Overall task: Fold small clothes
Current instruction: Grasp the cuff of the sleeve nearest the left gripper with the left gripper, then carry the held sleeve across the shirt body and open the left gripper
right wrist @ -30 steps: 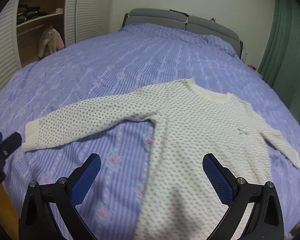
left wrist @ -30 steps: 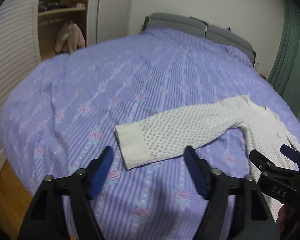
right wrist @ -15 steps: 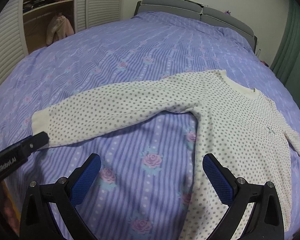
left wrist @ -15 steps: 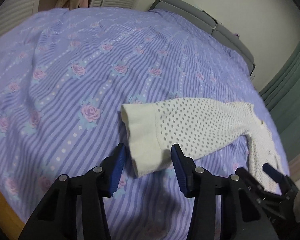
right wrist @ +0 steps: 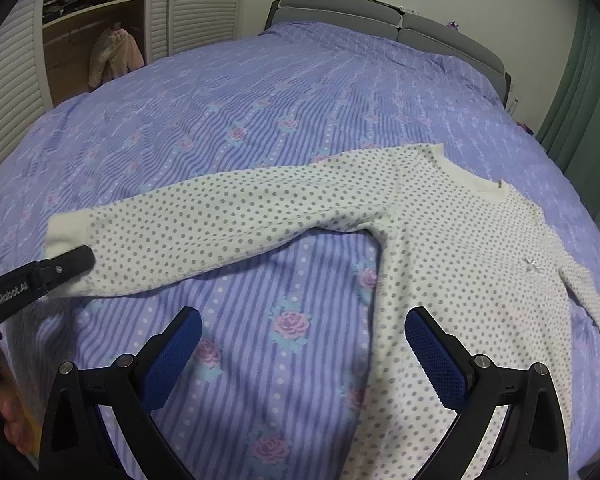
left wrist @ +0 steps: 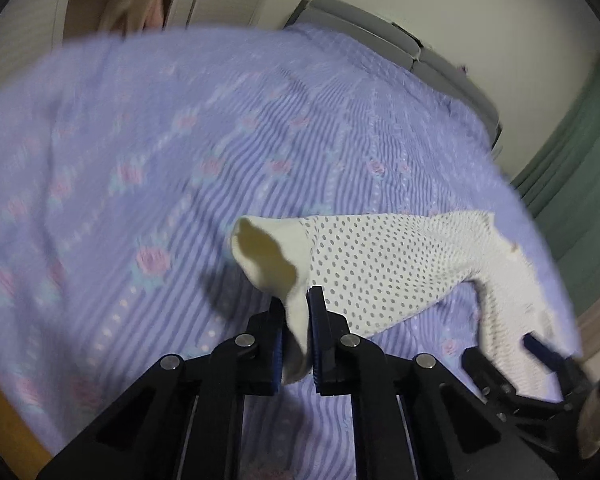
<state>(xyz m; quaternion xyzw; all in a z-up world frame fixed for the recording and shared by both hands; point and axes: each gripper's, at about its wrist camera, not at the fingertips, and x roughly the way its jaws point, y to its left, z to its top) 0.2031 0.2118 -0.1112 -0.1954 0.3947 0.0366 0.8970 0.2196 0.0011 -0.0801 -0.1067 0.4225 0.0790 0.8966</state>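
Note:
A cream, grey-dotted sweater (right wrist: 452, 248) lies flat on the purple floral bedspread (right wrist: 260, 120), its left sleeve stretched out to the left. My left gripper (left wrist: 297, 312) is closing its jaws on that sleeve's plain cuff (left wrist: 276, 256), which bunches up between the blue pads. In the right wrist view the same left gripper (right wrist: 76, 258) shows at the cuff (right wrist: 68, 228). My right gripper (right wrist: 304, 340) stands open above the bedspread, near the sweater's body, with nothing between its fingers. It also shows at the lower right of the left wrist view (left wrist: 540, 360).
A grey headboard (right wrist: 380, 12) closes the far end of the bed. An open wardrobe (right wrist: 92, 32) with hanging clothes stands at the back left and a green curtain (right wrist: 580, 80) at the right. Wooden floor (left wrist: 4, 420) shows past the bed's left edge.
My left gripper moved down onto the sleeve cuff and closed on it, lifting the cuff a little. My right gripper drifted left over the bedspread and stayed open.

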